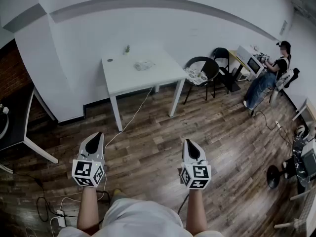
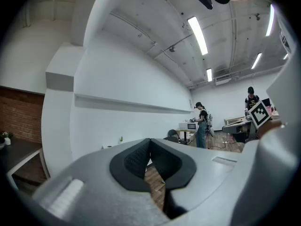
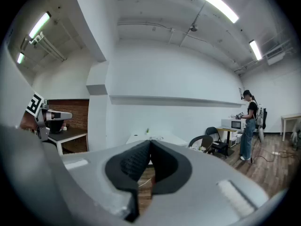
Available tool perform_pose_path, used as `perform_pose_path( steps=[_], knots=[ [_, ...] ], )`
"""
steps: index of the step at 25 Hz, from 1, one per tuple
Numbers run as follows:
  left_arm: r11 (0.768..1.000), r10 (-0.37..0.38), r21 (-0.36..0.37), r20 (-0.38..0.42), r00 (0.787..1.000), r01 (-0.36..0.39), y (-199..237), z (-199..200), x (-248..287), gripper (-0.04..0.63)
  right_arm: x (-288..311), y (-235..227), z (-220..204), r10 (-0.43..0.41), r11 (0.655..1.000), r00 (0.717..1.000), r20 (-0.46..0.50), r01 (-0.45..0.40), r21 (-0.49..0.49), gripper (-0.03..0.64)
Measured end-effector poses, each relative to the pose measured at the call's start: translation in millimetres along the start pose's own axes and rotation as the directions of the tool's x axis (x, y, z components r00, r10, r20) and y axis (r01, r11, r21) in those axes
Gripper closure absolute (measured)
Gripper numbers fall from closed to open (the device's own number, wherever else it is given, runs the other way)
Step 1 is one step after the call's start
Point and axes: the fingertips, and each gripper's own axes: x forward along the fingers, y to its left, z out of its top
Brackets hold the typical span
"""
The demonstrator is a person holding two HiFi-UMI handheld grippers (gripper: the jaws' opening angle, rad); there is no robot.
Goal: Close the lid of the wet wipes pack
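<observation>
Evidently nothing of the task is under way yet: the wet wipes pack [image 1: 144, 64] lies on the white bench [image 1: 123, 78], near its middle, and both tongs are held well short of the bench, over the wooden floor [image 1: 148, 152]. The pack is too small here to tell whether its lid stands open. The left tongs [image 1: 97, 135] and the right tongs [image 1: 190, 143] each have their tips pressed together with nothing between them, as each gripper view shows. By my reading, the whole job is left: walk up, reach the pack, press the lid down.

A small plant [image 1: 127, 49] stands at the bench's far edge. A cable [image 1: 129, 122] trails from the bench across the floor toward the person, and could catch a foot. A dark chair [image 1: 202, 72] stands just right of the bench, and a seated person [image 1: 269, 78] is well off to its right, clear of the way.
</observation>
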Motion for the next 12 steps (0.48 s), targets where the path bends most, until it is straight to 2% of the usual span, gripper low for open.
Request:
perform_pose_path(
  steps=[12],
  knots=[
    [1.0, -0.027, 0.011, 0.009, 1.0, 0.027, -13.0, 4.2, 2.5, 0.595, -5.5, -8.8, 3.9, -0.022, 1.0, 1.0, 0.016, 0.022, 0.01, 0.614]
  ],
)
